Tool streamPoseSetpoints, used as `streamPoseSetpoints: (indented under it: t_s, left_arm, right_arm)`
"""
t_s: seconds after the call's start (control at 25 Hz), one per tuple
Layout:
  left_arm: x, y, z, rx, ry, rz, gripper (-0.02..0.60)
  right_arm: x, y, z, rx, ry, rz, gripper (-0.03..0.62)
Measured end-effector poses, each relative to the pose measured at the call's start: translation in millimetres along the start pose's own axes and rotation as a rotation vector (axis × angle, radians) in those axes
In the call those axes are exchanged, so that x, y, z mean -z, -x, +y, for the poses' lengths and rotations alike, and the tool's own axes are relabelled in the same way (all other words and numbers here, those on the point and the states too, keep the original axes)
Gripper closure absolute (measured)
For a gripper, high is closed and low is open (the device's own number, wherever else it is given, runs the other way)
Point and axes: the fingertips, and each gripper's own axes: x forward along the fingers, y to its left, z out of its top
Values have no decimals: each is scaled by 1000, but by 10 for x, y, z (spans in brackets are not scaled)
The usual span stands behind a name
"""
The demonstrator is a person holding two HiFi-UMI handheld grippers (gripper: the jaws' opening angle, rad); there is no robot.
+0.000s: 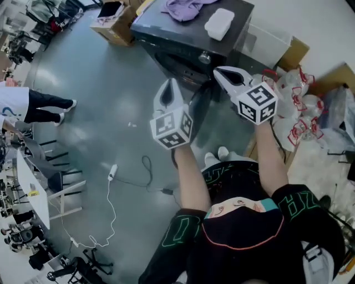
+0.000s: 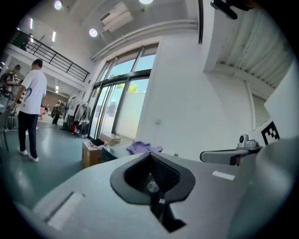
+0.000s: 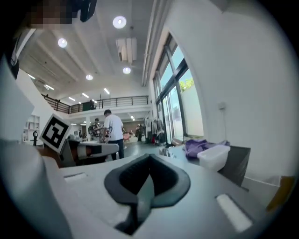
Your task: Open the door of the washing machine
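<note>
The dark grey washing machine (image 1: 178, 34) stands ahead of me, its front and a silver knob (image 1: 205, 57) facing me. A purple cloth (image 1: 186, 8) and a white lidded box (image 1: 219, 24) lie on its top. My left gripper (image 1: 171, 84) is held up in the air before the machine's front, shut and empty. My right gripper (image 1: 219, 71) hovers near the machine's front right corner, also shut with nothing in it. A dark shape (image 1: 201, 108) hangs below the front between the grippers; I cannot tell whether it is the door. Both gripper views look level over the machine's top.
Cardboard boxes (image 1: 113, 25) sit left of the machine, and bags and bottles (image 1: 299, 105) are piled at the right. A white plug and cable (image 1: 112, 171) lie on the grey floor. A person (image 1: 33, 105) stands at far left by a white table (image 1: 30, 188).
</note>
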Motion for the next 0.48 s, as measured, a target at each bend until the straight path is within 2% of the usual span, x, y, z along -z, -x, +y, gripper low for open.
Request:
streamPoseSetpoints:
  t_s: [0.04, 0.12, 0.24, 0.32, 0.48]
  left_arm:
    - [-139, -13, -144, 21, -14, -30, 571]
    - [-410, -52, -368, 43, -61, -86, 571]
    - [-765, -70, -533, 21, -157, -155, 571]
    - [-919, -89, -609, 11, -190, -187, 571]
    - [-957, -188, -775, 14, -240, -190, 571]
  right_arm:
    - [-162, 124, -77, 17, -18, -45, 591]
    - [-483, 365, -337, 106, -27, -126, 591]
    - [-834, 734, -805, 281, -32, -209, 591]
    - [-925, 956, -1045, 367, -47, -237, 591]
    - [-912, 1165, -1234, 425, -51, -261, 591]
